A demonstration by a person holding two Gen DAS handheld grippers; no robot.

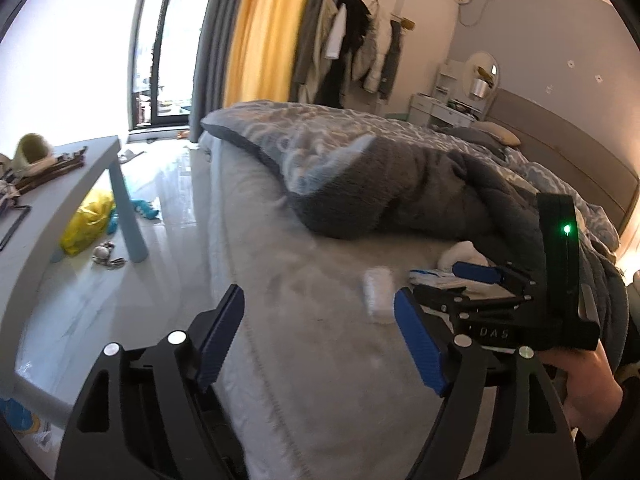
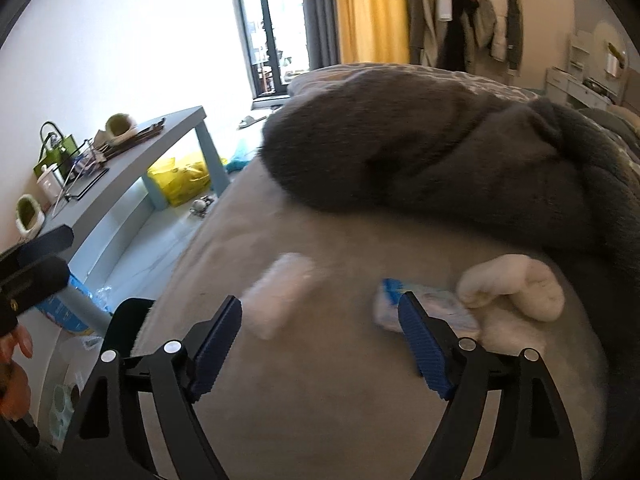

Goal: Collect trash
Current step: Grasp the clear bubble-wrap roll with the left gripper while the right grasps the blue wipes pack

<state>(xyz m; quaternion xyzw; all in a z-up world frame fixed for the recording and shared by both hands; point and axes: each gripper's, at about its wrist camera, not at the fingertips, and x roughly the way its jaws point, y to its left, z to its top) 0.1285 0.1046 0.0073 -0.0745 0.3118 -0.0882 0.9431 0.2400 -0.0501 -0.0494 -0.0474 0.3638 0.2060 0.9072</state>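
Crumpled tissue (image 2: 278, 294) on bed (image 2: 320, 400), both grippers' jaws wide, empty.

Daylight is pouring through a tall glass door (image 1: 168, 40) at the far left, beside yellow curtains (image 1: 264, 28). A grey bed (image 1: 320, 360) is filling the near right; a blue-grey table (image 1: 60, 184) is standing left on glossy floor (image 1: 172, 208).

Tissue wad (image 2: 280, 294) left of wrapper (image 2: 424, 308) and sock (image 2: 516, 286) on bed (image 2: 320, 400), before blanket (image 2: 440, 148).
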